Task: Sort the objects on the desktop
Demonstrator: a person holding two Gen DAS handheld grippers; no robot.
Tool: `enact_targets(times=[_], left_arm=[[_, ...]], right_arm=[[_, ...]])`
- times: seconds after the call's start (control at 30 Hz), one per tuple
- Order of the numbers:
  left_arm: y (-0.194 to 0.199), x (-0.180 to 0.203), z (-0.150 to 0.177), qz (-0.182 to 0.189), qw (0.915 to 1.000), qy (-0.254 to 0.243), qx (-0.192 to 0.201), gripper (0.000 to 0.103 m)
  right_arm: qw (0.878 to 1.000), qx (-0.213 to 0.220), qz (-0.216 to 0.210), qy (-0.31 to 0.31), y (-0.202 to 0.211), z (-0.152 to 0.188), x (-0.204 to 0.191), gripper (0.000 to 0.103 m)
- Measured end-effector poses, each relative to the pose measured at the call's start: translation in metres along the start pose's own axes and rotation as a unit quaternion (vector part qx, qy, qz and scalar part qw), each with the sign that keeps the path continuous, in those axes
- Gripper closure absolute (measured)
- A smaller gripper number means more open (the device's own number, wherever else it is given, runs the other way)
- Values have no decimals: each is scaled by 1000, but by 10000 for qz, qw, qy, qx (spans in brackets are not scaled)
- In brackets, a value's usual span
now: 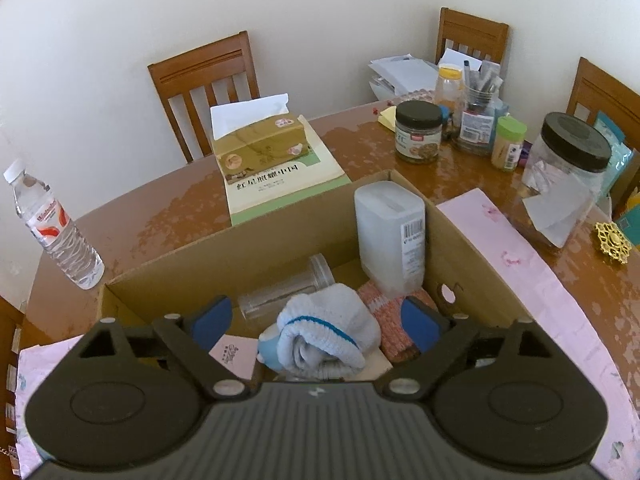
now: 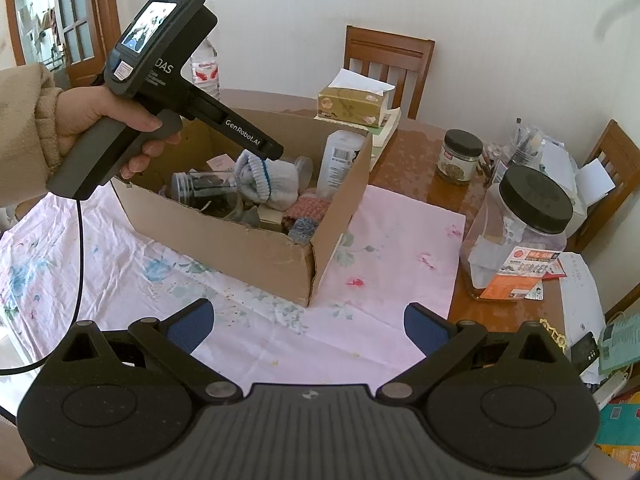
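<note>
The book (image 1: 280,184) under the tissue box at twelve o'clock carries the title "红星照耀中国". In the right wrist view, the left gripper (image 2: 262,151) at ten o'clock reads "DAS" on its body and "GenRobot.AI" along its barrel.

**Both grippers open, tilted down**

The left black two-finger gripper with blue pads (image 1: 316,320) points steeply downward, jaws spread wide. A hand (image 2: 108,120) in a beige sleeve grips its handle. The right black gripper (image 2: 308,326) also tilts down, jaws apart, nothing between them.
</note>
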State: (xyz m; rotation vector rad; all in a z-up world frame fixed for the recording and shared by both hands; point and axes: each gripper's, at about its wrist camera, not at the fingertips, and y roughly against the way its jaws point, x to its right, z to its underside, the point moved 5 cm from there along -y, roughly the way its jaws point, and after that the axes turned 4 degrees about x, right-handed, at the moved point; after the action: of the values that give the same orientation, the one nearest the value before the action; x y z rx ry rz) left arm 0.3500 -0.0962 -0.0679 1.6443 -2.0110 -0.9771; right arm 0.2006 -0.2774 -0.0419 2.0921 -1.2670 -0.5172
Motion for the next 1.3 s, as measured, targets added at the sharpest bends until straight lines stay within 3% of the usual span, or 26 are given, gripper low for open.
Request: enact_targets(times=[0.57, 0.67, 0.83, 1.07, 1.3], left_arm=[[55, -5, 27, -290, 9975, 637, 123, 8], [68, -7, 34, -318, 9964, 763, 164, 3], [88, -10, 50, -682, 9955, 565, 336, 3], [112, -18, 70, -706, 9938, 800, 307, 3], [131, -23, 81, -641, 9940, 885, 72, 3]], right_arm=[[9999, 53, -151, -40, 7, -5, 4, 0], [9997, 44, -138, -188, 6, -11, 3, 0], [9978, -2, 72, -655, -2, -18, 1, 0], [9897, -61, 428, -1367, -9, -25, -6, 0], [9842, -55, 709, -1621, -10, -34, -26, 0]])
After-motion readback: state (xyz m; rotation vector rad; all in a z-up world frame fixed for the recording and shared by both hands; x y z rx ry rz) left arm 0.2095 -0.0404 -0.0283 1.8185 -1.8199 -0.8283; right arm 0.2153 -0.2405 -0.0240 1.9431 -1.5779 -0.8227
